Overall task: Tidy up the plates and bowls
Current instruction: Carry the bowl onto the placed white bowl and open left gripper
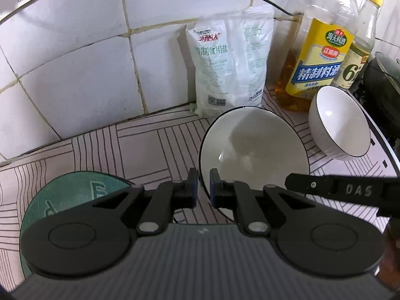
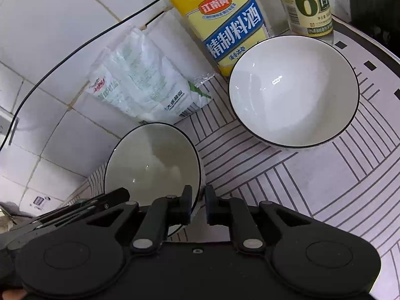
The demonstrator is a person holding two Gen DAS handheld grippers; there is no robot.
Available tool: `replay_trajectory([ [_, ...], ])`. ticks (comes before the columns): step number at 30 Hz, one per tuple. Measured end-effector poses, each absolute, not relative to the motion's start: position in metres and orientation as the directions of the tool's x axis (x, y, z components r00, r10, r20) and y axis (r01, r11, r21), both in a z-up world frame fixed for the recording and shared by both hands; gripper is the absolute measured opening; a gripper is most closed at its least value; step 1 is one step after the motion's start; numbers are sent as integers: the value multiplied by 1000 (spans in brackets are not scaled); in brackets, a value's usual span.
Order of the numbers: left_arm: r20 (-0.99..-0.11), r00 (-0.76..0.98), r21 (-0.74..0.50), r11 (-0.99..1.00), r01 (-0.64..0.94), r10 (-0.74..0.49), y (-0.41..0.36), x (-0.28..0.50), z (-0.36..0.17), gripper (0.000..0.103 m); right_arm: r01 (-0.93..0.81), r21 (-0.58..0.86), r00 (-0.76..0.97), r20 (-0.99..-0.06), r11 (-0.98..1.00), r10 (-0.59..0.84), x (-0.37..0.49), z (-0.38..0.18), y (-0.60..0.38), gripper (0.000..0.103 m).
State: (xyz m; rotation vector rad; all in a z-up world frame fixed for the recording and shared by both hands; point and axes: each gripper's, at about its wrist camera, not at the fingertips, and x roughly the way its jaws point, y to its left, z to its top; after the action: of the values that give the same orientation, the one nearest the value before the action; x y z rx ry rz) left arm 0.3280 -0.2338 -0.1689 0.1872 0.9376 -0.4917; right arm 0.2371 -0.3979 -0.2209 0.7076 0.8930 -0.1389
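Both wrist views close, angled down; share bowl (image 1: 252,147) (image 2: 152,160).

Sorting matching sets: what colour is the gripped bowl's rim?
Black, on a white bowl; clearest in the right wrist view.

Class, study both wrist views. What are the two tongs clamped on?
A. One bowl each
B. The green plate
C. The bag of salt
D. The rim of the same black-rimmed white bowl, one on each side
D: the left tongs and the right tongs each pinch the rim of the near bowl; the second bowl stands free.
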Motion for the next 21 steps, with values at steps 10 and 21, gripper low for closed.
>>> replay_trajectory([
  [10, -784, 522, -55, 874, 483, -337, -223, 289, -129, 9, 332, 529, 685, -705, 781, 187, 199, -191, -388, 15],
  [21, -776, 502, -86, 853, 515, -382, -207, 233, -80, 9, 286, 533, 714, -673, 796, 193, 139, -148, -376, 15],
])
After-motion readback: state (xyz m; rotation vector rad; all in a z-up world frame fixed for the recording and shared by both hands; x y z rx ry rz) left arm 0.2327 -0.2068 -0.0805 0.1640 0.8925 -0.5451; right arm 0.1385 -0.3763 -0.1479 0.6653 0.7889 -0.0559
